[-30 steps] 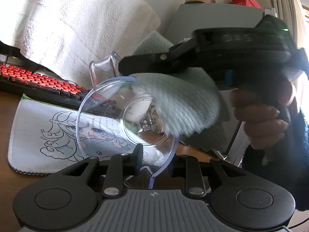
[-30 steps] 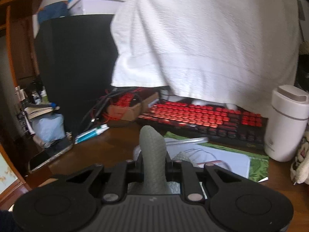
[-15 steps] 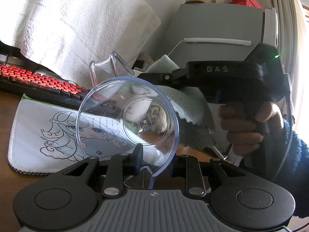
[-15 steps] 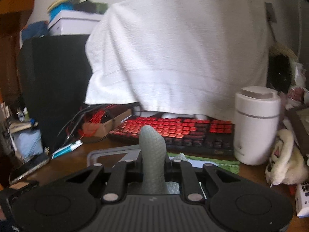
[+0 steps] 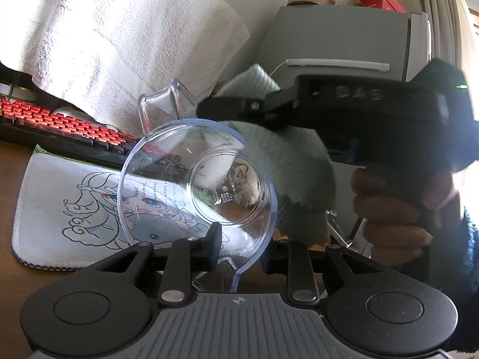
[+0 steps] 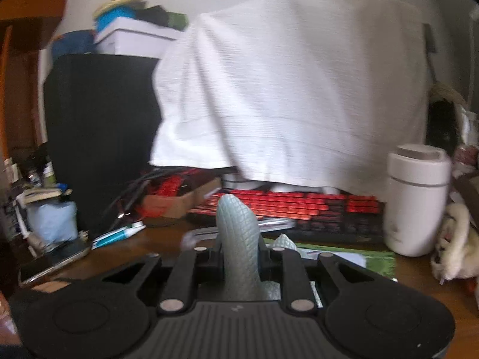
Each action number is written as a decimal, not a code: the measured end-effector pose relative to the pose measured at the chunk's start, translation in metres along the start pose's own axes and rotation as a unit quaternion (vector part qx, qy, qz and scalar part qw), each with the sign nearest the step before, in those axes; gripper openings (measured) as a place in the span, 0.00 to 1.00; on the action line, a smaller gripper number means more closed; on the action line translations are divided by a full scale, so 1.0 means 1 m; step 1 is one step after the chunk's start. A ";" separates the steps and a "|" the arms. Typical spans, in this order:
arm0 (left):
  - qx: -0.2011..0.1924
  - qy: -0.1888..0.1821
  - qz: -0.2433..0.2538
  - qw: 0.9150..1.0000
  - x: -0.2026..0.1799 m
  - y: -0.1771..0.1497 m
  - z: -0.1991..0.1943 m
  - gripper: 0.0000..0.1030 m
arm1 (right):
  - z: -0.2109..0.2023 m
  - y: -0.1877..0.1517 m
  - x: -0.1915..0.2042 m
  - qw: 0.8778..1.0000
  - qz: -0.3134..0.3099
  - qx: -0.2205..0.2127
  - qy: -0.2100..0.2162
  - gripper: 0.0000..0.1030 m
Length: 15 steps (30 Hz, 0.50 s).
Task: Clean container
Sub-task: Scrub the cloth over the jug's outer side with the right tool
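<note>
A clear plastic measuring container lies tilted with its mouth toward the left wrist camera and its spout pointing up. My left gripper is shut on the container's handle at the bottom rim. From the right comes my right gripper, held by a person's hand. It is shut on a grey-green cloth that hangs against the container's right rim. In the right wrist view the cloth sticks up between the right gripper's shut fingers, and a blurred clear rim shows just beyond.
A white towel drapes over something behind a red-lit keyboard. A mat with a cartoon drawing lies on the wooden desk. A white tumbler stands at the right, a phone lies at the left, and a grey box stands behind.
The right gripper and its cloth drew back to the right from the container's mouth. They have since come back left, and the cloth is against the right rim again. The container has stayed put.
</note>
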<state>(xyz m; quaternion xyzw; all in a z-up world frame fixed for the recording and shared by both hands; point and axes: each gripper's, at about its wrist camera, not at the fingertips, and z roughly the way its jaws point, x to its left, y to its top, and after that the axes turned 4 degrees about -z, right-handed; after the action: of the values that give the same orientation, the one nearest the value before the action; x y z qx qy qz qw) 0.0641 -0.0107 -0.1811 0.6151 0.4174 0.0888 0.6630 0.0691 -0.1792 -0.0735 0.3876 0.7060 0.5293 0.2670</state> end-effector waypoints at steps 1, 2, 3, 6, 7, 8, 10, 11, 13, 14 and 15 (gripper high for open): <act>0.000 0.000 0.000 1.000 0.000 0.000 0.000 0.25 | -0.001 -0.001 0.003 1.000 -0.005 -0.002 0.005 0.17; 0.000 0.000 0.000 1.000 -0.001 0.000 0.000 0.25 | -0.002 -0.002 0.006 1.000 -0.011 -0.006 0.008 0.17; 0.000 0.000 0.000 1.000 -0.001 0.000 0.000 0.25 | -0.003 -0.003 0.008 1.000 -0.017 -0.009 0.011 0.17; 0.000 0.000 0.000 1.000 -0.001 0.000 -0.001 0.25 | -0.004 -0.002 0.004 1.000 -0.011 -0.008 0.017 0.16; 0.001 0.000 0.000 1.000 -0.001 0.000 -0.001 0.25 | -0.003 -0.001 0.002 1.000 -0.009 -0.006 0.019 0.16; 0.001 0.000 0.000 1.000 -0.001 0.001 -0.001 0.25 | -0.001 0.000 0.000 1.000 -0.007 -0.005 0.021 0.16; 0.001 0.000 -0.001 1.000 0.000 0.001 -0.001 0.25 | -0.001 0.000 -0.003 1.000 -0.013 -0.006 0.012 0.15; 0.001 0.000 0.000 1.000 0.000 0.002 -0.001 0.25 | -0.001 -0.001 -0.005 1.000 -0.018 -0.008 0.006 0.15; 0.002 0.000 0.000 1.000 0.000 0.002 -0.001 0.25 | -0.001 -0.001 -0.010 1.000 -0.019 -0.009 -0.010 0.14; 0.002 0.000 0.000 1.000 0.001 0.002 -0.001 0.25 | -0.001 -0.001 -0.015 1.000 -0.015 -0.010 -0.016 0.14; 0.002 0.000 0.000 1.000 0.001 0.002 -0.001 0.25 | -0.001 -0.002 -0.020 1.000 -0.011 -0.011 -0.022 0.14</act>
<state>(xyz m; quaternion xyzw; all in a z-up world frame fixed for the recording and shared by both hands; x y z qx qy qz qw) 0.0650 -0.0091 -0.1794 0.6163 0.4176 0.0874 0.6619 0.0793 -0.1963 -0.0755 0.3884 0.6981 0.5255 0.2928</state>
